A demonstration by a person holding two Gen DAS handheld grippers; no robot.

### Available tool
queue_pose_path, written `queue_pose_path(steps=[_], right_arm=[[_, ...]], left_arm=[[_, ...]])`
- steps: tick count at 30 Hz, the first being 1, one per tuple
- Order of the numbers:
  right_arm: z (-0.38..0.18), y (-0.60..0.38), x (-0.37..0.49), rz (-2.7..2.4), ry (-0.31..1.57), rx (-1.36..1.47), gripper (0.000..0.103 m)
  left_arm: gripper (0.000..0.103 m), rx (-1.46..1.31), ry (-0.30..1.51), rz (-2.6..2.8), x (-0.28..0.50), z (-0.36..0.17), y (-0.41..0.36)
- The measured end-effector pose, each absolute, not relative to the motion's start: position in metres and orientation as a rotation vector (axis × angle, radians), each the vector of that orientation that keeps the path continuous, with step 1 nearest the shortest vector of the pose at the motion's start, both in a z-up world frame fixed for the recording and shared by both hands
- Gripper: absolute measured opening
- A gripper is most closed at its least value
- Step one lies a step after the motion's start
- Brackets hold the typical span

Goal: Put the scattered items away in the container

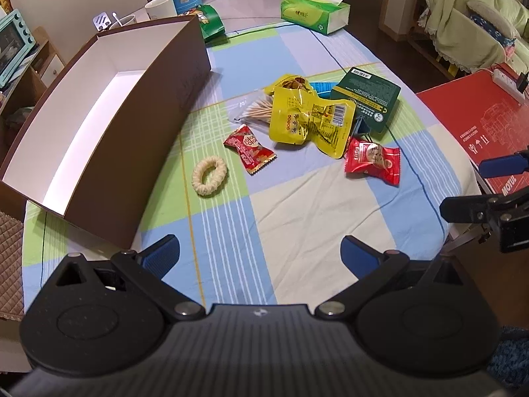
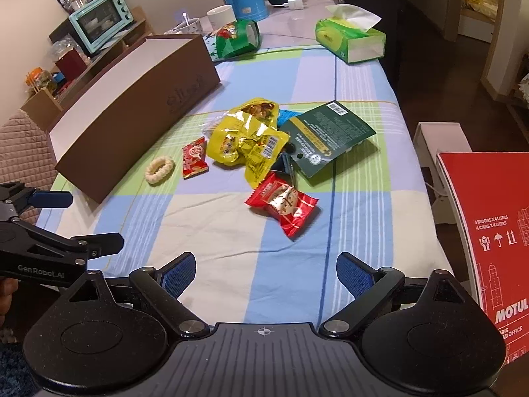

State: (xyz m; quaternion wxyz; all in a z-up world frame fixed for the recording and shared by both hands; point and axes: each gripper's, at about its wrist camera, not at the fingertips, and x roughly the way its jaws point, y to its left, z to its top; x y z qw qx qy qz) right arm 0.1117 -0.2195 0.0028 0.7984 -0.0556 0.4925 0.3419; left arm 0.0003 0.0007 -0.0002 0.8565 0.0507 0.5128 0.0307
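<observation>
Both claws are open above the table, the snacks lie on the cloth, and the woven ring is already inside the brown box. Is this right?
Not quite. The woven ring is not inside the brown box; it lies on the cloth beside it, as the left wrist view shows. The rest holds: left claw and right claw are open.

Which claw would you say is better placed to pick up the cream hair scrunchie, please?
Probably the left claw: it is open, and the cream hair scrunchie lies on its side, beside the brown box. The right claw sits nearer the red packet.
</observation>
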Motion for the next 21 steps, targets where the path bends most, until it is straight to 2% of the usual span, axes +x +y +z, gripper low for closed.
queue_pose_path(steps=[21], right_arm=[[0.012, -0.203, 0.107, 0.735, 1.052, -0.173, 0.094]], left_arm=[[0.102, 0.089, 1.073, 0.067, 0.004, 0.002, 0.012]])
